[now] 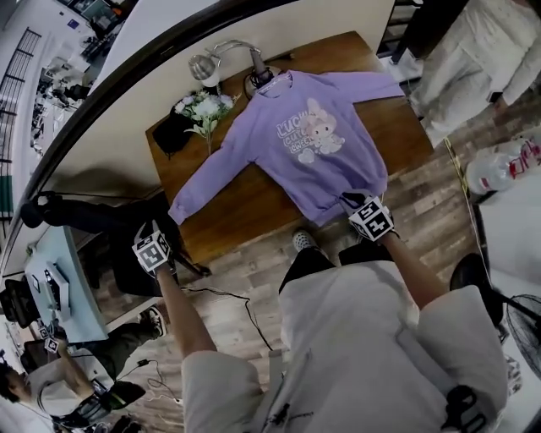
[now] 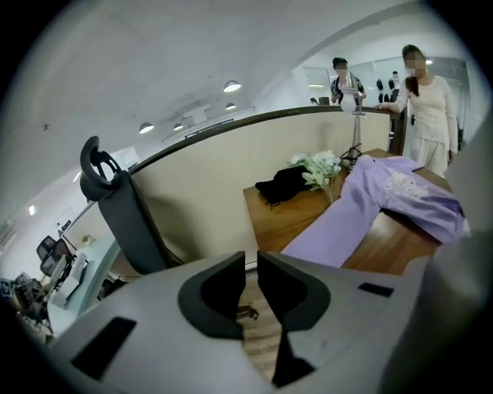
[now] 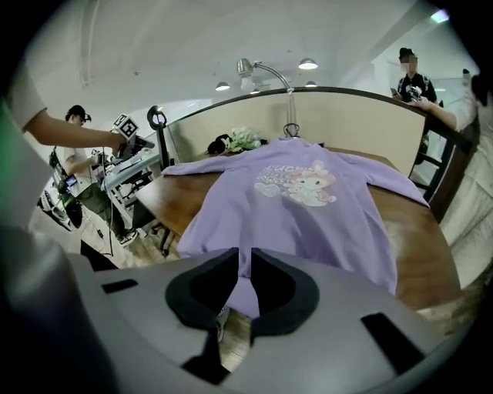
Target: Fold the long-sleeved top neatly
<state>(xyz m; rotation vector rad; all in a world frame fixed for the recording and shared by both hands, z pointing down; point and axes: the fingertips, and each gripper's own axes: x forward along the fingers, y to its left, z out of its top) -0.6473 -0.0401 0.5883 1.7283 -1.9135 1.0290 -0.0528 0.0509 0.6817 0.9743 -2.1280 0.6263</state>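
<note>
Pinches the top's (image 1: 313, 144) near hem at the bench (image 1: 406, 135) edge with the right gripper (image 3: 245, 262), fingers almost together. Holds the left gripper (image 2: 251, 269) over the floor (image 1: 245, 279), fingers slightly apart, empty. Leaves the top spread flat, sleeves out, flowers (image 1: 203, 108), lamp (image 1: 203, 66) and partition (image 1: 296, 25) behind.

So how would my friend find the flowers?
Look at the wooden table with the purple sweatshirt spread on it. Near the table's far corner, beside one sleeve, are the flowers: white blooms with green leaves, unlike the black bundle and the silver lamp next to them.
</note>
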